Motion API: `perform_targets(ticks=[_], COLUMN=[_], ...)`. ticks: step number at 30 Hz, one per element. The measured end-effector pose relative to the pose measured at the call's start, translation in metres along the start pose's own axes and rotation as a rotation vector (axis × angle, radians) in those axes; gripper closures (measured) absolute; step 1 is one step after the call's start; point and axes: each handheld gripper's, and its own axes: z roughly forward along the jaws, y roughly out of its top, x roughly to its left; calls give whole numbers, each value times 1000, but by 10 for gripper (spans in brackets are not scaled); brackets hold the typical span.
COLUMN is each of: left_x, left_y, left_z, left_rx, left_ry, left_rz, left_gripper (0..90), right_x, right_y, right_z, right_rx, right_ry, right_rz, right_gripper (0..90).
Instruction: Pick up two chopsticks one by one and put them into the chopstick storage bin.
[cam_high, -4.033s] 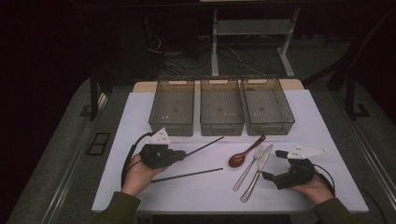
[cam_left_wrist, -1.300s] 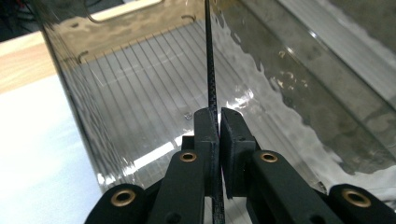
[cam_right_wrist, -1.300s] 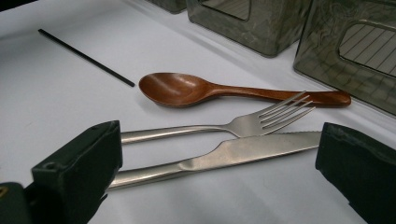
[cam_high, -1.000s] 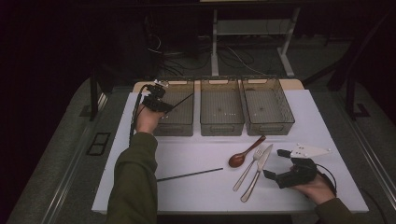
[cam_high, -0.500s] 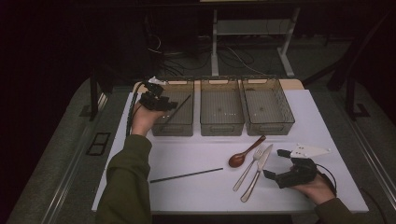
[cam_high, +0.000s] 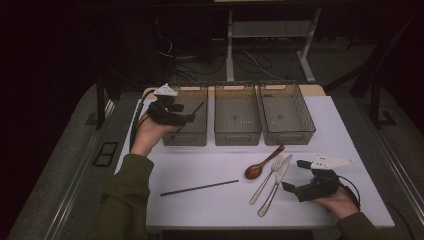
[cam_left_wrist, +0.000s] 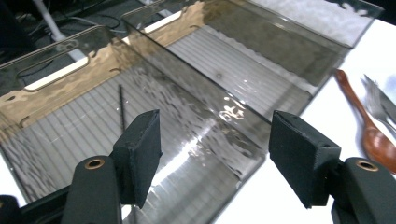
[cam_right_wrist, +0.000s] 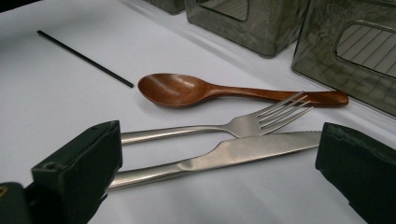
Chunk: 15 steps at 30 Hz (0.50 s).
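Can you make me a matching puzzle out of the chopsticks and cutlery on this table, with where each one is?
Things:
1. Thin black chopstick one
2. Thin black chopstick two
3. Brown wooden spoon
4. Silver metal knife

Places:
A. Inside the left-hand clear plastic bin, under the open left gripper
B. Lying alone on the white table, left of the cutlery
C. Nearest the right gripper, beside the silver fork
D. Handle end close to the middle bin, bowl toward the person

Pairs: 1-B, 2-A, 3-D, 4-C
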Motion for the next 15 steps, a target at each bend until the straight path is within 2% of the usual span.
perform_targets(ticks=[7, 15], left_x=[-20, -41], left_y=[-9, -32], left_z=[-14, -20], left_rx=[-22, -41], left_ry=[-28, -75], left_rz=[30, 56], left_gripper=[312, 288], right_x=[0, 0], right_y=[0, 0], right_z=[0, 0], right_rx=[0, 0], right_ry=[0, -2], right_rz=[-1, -4], right_gripper=[1, 1])
